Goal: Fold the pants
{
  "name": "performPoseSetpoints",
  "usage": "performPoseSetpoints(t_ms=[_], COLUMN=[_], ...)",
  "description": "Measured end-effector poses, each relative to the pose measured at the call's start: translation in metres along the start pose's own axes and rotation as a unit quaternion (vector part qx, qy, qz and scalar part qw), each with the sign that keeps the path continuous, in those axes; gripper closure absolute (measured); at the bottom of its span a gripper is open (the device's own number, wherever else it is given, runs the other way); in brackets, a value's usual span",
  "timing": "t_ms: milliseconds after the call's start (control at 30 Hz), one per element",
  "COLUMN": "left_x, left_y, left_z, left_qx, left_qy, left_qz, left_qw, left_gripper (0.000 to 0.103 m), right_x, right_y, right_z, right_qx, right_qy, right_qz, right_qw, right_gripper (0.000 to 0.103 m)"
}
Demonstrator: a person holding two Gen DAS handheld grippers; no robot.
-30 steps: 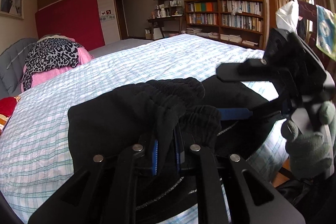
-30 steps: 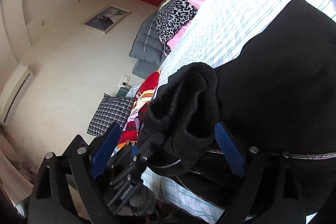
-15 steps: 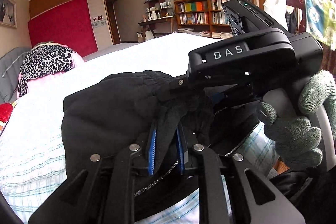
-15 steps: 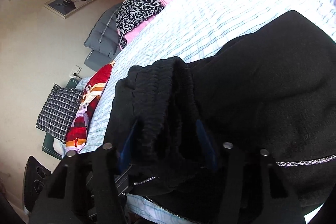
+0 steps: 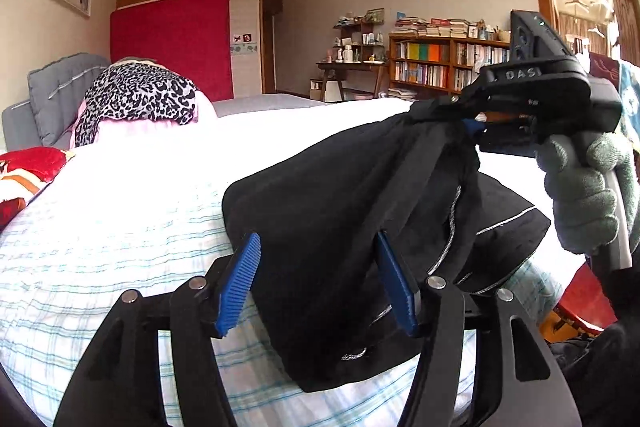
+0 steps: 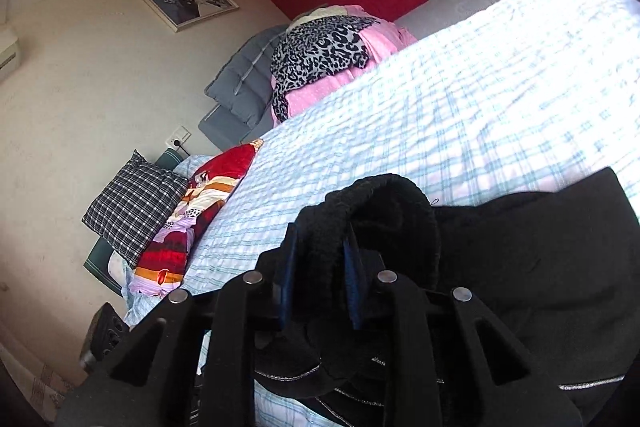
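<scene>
Black pants [image 5: 340, 195] with a thin silver side stripe lie bunched on the checked bed sheet [image 5: 120, 227]. My left gripper [image 5: 318, 279] is open and its jaws are still opening. A fold of the pants hangs between the blue pads [image 5: 240, 279] without being pinched. My right gripper [image 5: 460, 115], held by a grey-gloved hand [image 5: 580, 195], lifts the pants' top edge at the upper right. In the right wrist view, that gripper [image 6: 320, 267] is closing, its pads pressed on the ribbed waistband [image 6: 332, 223], and the rest of the pants [image 6: 540, 267] spreads to the right.
A leopard-print and pink bedding pile [image 5: 140, 99] sits at the head of the bed by a grey padded headboard [image 5: 56, 87]. A red patterned quilt [image 6: 208, 195] and a checked pillow [image 6: 132, 203] lie at the bed's left side. Bookshelves [image 5: 440, 67] line the far wall.
My left gripper let go of the pants, opened wide and drew back. My right gripper shut on the waistband and rose, pulling the cloth up into a tent.
</scene>
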State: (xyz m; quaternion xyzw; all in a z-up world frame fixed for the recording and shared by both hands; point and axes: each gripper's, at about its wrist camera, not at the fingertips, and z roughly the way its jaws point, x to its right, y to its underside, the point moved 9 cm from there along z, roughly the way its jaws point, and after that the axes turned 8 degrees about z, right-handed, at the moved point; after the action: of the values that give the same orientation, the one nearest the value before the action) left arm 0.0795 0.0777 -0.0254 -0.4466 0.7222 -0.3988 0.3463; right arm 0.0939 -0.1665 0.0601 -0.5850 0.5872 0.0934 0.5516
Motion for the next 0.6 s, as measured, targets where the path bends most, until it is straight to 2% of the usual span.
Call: performPoseSetpoints(t_ms=[100,267,467,600], left_x=[-0.001,0.019,0.053,0.062], left_y=[0.006,0.011,0.013,0.013], left_z=[0.004,0.014,0.032,0.04], left_qx=[-0.007,-0.017,-0.035,-0.048], left_qy=[0.015,0.037,0.072,0.089], left_qz=[-0.015,0.006,0.048,0.049], left_qw=[0.9997,0.9992,0.9956,0.9937], left_gripper=[0.043,0.043,0.043,0.039], right_x=[-0.01,0.005,0.082,0.131], right_y=[-0.016,-0.033,-0.021,0.005], right_z=[-0.014,-0.057,-0.114,-0.113], right_qx=[0.027,0.081,0.127,0.101], right_qy=[-0.001,0.019,0.088,0.113], right_qz=[-0.019,-0.029,0.014,0.045], right_qw=[0.999,0.996,0.988,0.987], right_gripper=[0.083,0.084,0.089,0.089])
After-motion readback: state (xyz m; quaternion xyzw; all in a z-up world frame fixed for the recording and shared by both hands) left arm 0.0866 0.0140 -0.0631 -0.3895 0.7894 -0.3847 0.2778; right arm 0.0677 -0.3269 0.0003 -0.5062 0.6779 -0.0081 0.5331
